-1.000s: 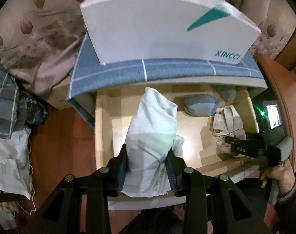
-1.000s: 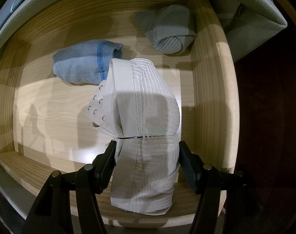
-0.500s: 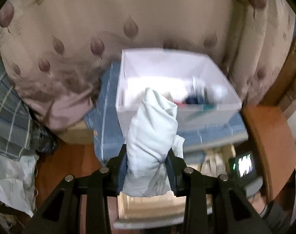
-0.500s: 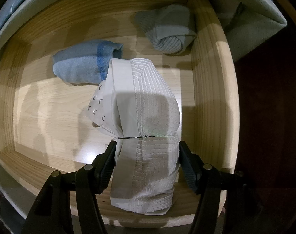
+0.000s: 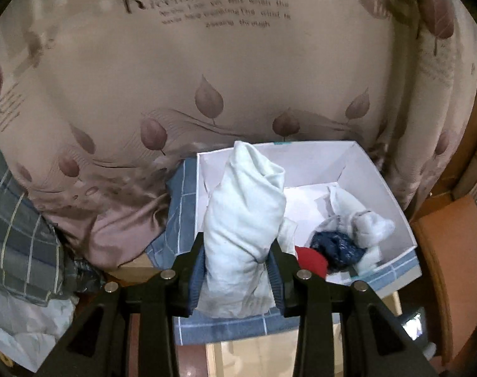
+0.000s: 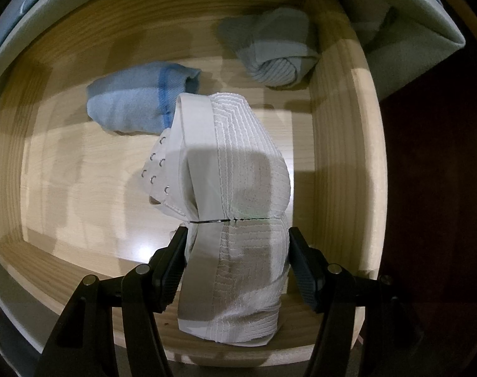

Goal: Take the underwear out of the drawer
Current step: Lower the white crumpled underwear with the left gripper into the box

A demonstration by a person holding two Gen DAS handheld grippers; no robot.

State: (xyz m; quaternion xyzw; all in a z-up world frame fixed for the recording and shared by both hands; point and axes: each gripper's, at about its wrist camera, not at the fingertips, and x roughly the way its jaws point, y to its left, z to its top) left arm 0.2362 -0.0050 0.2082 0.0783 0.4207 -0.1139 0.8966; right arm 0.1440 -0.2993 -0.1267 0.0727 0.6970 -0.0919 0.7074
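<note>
**Both grippers clamped on white garments, one over the box, one in the drawer**

In the left wrist view a leaf-printed curtain (image 5: 207,72) fills the background, with checked cloth (image 5: 15,220) piled at the left edge. Below it a white box (image 5: 383,194) sits on a blue plaid cover (image 5: 182,201). The left gripper (image 5: 238,264) is closed on a pale roll (image 5: 244,220), which stands up in front of the box's left half. Inside the box lie a red item (image 5: 310,259), a dark blue one (image 5: 336,246) and white ones; what they are is unclear.

In the right wrist view a wooden drawer (image 6: 342,157) fills the frame. A blue roll (image 6: 134,106) lies at back left and a grey roll (image 6: 276,53) at back right, partly shadowed. The right gripper (image 6: 237,257) is closed on white underwear (image 6: 238,188) with hook eyelets, near the right wall. The drawer floor left of it is bare. The drawer's front edge is cut off by the fingers.
</note>
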